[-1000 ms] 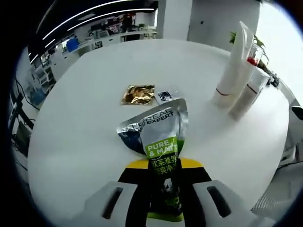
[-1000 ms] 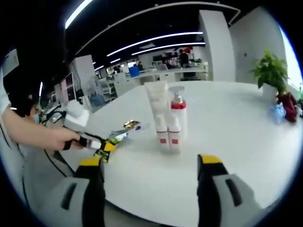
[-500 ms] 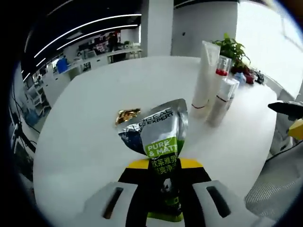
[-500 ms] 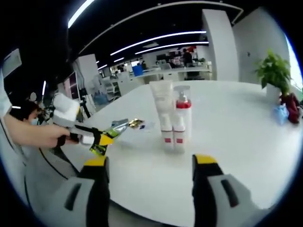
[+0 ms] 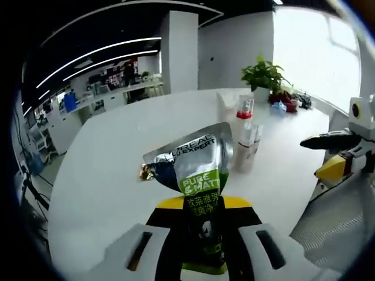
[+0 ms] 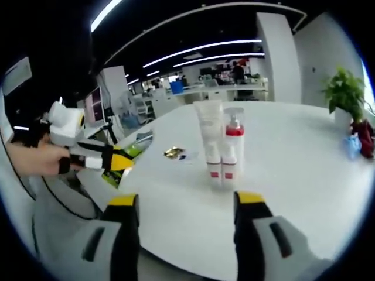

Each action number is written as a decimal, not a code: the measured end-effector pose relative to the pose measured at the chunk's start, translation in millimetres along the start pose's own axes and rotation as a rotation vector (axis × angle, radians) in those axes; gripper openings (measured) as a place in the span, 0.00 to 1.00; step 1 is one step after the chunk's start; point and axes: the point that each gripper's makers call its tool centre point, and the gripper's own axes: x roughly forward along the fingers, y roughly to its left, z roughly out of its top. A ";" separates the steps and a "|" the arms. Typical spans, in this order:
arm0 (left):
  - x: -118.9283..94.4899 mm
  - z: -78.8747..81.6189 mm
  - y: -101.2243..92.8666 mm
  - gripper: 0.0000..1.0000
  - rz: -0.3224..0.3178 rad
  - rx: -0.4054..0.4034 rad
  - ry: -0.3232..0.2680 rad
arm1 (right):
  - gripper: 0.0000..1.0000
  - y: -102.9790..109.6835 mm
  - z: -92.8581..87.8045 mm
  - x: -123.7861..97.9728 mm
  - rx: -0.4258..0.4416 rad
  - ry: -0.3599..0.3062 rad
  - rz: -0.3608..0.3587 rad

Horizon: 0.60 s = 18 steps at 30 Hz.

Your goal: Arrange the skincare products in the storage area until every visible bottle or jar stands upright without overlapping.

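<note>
Gripping a silver-green tube (image 5: 196,175) at frame centre, the left gripper (image 5: 200,234) must stand it by the upright bottles (image 6: 221,146) on the counter (image 6: 293,175), while the right gripper (image 6: 184,205) hangs open.

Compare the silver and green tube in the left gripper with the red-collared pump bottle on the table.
The silver and green tube is flat, crimped and held off the table by the left gripper; the pump bottle is round, white and stands upright on the white table, beside other white containers. Both are skincare products.

Bright window glare, ceiling strip lights, fisheye bending, soft blurred edges
</note>
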 end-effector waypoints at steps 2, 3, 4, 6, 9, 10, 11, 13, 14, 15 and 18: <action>-2.8 0.5 -1.4 0.17 -0.005 0.019 -0.006 | 0.62 11.2 1.5 0.5 0.013 -0.001 0.064; -5.8 0.6 -3.1 0.17 -0.012 0.025 -0.008 | 0.61 12.0 3.2 -0.1 0.013 -0.006 0.066; -7.9 0.9 -4.6 0.18 -0.017 0.027 -0.010 | 0.59 14.3 4.4 -0.5 0.005 -0.008 0.075; -12.9 1.6 -7.9 0.18 -0.028 0.055 -0.017 | 0.59 20.0 5.6 -0.5 -0.003 -0.006 0.093; -19.5 2.8 -13.4 0.18 -0.048 0.077 -0.027 | 0.58 32.6 15.1 1.9 0.045 -0.036 0.133; -21.3 3.6 -15.1 0.18 -0.053 0.074 -0.031 | 0.58 37.5 19.6 3.1 0.070 -0.056 0.152; -22.7 4.2 -16.9 0.18 -0.060 0.076 -0.034 | 0.57 44.2 24.6 5.1 0.101 -0.074 0.172; -26.3 6.0 -22.7 0.18 -0.078 0.100 -0.045 | 0.55 53.2 29.3 8.4 0.106 -0.080 0.194; -28.4 6.8 -25.2 0.18 -0.086 0.104 -0.047 | 0.54 60.0 34.1 11.7 0.122 -0.092 0.212; -29.9 7.5 -26.9 0.18 -0.091 0.111 -0.050 | 0.53 64.8 38.1 13.8 0.148 -0.106 0.227; -34.9 10.7 -32.3 0.18 -0.107 0.126 -0.064 | 0.52 72.9 50.5 21.7 0.276 -0.158 0.258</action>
